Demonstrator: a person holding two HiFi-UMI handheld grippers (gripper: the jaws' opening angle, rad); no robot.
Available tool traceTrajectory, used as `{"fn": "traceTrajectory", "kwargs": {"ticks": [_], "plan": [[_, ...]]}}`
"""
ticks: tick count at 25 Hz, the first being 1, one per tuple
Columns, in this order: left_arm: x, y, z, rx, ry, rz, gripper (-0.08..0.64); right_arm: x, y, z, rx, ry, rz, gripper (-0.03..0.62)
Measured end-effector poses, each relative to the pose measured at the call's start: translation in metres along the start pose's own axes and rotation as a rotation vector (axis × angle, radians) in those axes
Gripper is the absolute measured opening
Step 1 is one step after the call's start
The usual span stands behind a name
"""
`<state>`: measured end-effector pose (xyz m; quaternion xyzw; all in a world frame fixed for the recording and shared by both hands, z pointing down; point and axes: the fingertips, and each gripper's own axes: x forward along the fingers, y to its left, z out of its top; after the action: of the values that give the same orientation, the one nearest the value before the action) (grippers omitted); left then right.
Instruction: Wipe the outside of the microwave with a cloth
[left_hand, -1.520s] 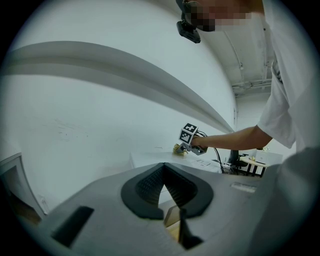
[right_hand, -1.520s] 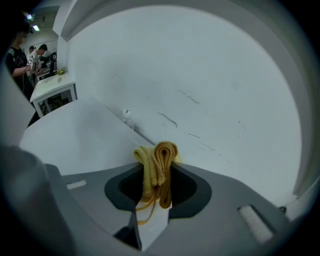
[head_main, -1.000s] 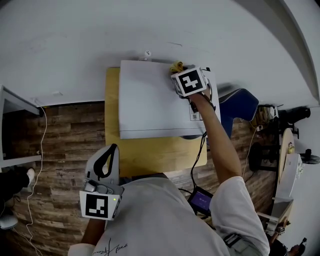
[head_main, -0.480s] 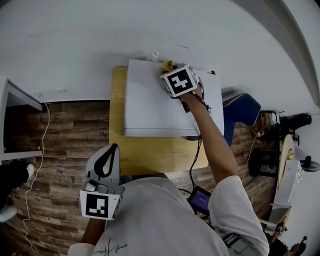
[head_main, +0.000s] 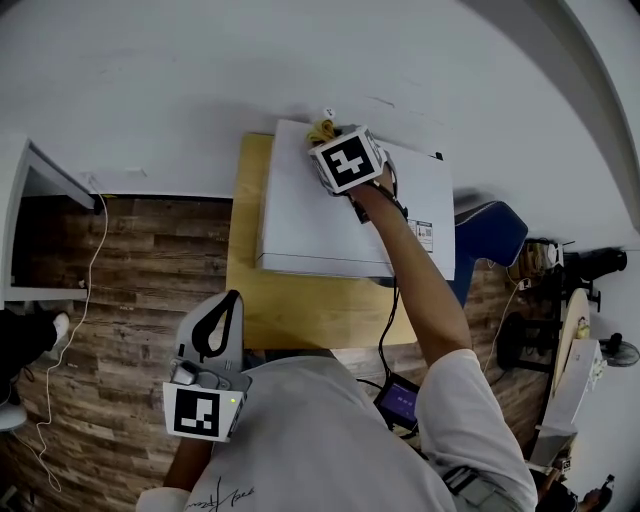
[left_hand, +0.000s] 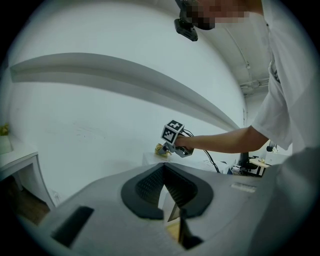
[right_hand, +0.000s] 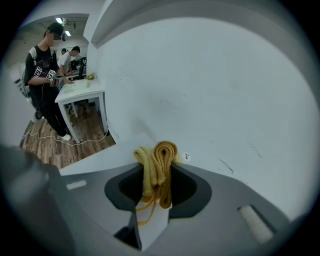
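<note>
The bunched yellow cloth (right_hand: 157, 167) sits clamped in the right tongs (head_main: 330, 143), pressed against the back edge of the white box-shaped microwave's (head_main: 310, 220) top, left of its middle and close to the white wall behind the microwave. This looks like a wiping pass along the top panel. The next move probably calls for dragging the cloth across the rest of the top with steady downward pressure, then reaching the sides. The left tongs (head_main: 225, 305) hang idle well in front of the microwave, beyond the pale wooden counter (head_main: 300, 305), tips together and empty.
</note>
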<state>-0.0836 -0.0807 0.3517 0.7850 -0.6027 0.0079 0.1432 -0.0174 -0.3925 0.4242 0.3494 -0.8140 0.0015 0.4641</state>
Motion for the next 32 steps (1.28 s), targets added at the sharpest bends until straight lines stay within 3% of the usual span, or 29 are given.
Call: {"fn": "traceTrajectory", "kwargs": {"ticks": [8, 12, 14, 22, 32], "plan": [[-0.013, 0.005, -0.001, -0.01, 0.0, 0.05, -0.006, 0.007, 0.047, 0.035, -0.05, -0.049, 0.091, 0.12], [-0.016, 0.003, -0.003, -0.007, -0.001, 0.053, -0.006, -0.009, 0.078, 0.05, -0.029, -0.104, 0.234, 0.121], [-0.015, 0.0, -0.006, 0.004, 0.006, 0.04, -0.006, -0.022, 0.081, 0.056, -0.007, -0.138, 0.267, 0.121], [-0.001, -0.018, -0.009, 0.046, 0.019, -0.045, -0.006, -0.063, 0.024, 0.038, -0.005, -0.158, 0.145, 0.121], [0.016, -0.034, -0.014, 0.057, 0.043, -0.1, -0.006, -0.094, -0.086, -0.049, 0.054, -0.062, -0.054, 0.121]]}}
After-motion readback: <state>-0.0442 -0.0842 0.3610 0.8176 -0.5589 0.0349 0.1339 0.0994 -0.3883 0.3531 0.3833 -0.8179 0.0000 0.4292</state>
